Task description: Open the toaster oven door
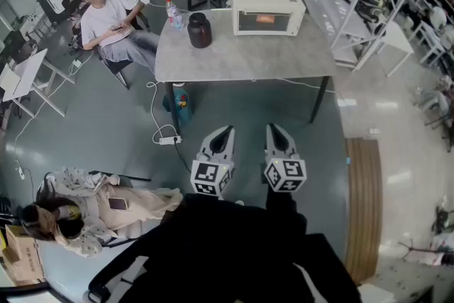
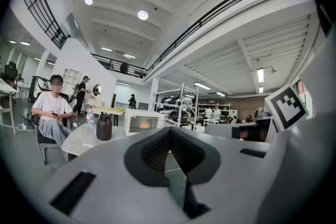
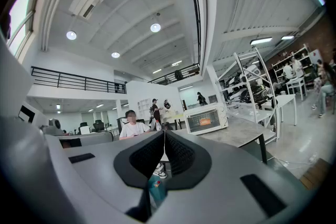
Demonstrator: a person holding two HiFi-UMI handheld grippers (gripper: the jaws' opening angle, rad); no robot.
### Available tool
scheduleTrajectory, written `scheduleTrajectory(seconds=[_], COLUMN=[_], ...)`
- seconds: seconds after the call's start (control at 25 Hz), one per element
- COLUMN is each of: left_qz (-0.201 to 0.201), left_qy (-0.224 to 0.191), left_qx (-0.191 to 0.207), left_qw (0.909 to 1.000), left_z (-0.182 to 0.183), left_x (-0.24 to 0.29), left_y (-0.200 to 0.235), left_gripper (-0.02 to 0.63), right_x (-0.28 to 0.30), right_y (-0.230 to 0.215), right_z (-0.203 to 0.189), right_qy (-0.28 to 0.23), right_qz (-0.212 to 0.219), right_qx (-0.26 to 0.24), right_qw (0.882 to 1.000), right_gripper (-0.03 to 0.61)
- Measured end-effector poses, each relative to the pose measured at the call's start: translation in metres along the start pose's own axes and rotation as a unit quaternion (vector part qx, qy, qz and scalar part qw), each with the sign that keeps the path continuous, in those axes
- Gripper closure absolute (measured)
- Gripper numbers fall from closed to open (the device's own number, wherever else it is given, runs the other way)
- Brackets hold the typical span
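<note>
As we stand well back from the table, we record the following.

- Toaster oven: white, at the table's far right corner, door shut, glass front facing us.
- Dark jar: on the table, left of the oven and apart from it.
- Water bottle: just beside the jar, near the table's far left edge.
- Left claw: jaws together with nothing between them, held over the grey floor, short of the table.
- Right claw: just beside the left, jaws likewise together and empty.
- Seated person: in a chair left of the table.
</note>
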State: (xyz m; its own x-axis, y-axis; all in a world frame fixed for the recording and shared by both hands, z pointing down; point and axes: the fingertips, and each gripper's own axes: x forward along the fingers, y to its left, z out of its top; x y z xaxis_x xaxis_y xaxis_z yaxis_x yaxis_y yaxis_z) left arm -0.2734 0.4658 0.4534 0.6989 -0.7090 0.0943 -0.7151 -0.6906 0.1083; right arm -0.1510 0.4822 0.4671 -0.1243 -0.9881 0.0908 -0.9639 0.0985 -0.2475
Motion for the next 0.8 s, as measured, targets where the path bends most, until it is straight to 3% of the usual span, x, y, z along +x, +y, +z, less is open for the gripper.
scheduleTrajectory(seconds=[0.56, 0.8], left_qz=[-0.001, -0.006], left_qy=[0.010, 0.024], left_qx=[-0.001, -0.022], left_qw=[0.9999, 0.9994], left_z=[-0.010, -0.025], left_x=[0.003, 0.028], left_y=[-0.020, -0.016], left_gripper=[0.611, 0.611], right_x=[-0.016, 0.001], right_y=[-0.016, -0.029], right_z=[-0.001, -0.006], right_qy=[0.013, 0.021], right_qz=[-0.005, -0.004], right_qx=[0.007, 0.007], right_qw=[1.000, 1.000], right_gripper=[0.568, 0.568])
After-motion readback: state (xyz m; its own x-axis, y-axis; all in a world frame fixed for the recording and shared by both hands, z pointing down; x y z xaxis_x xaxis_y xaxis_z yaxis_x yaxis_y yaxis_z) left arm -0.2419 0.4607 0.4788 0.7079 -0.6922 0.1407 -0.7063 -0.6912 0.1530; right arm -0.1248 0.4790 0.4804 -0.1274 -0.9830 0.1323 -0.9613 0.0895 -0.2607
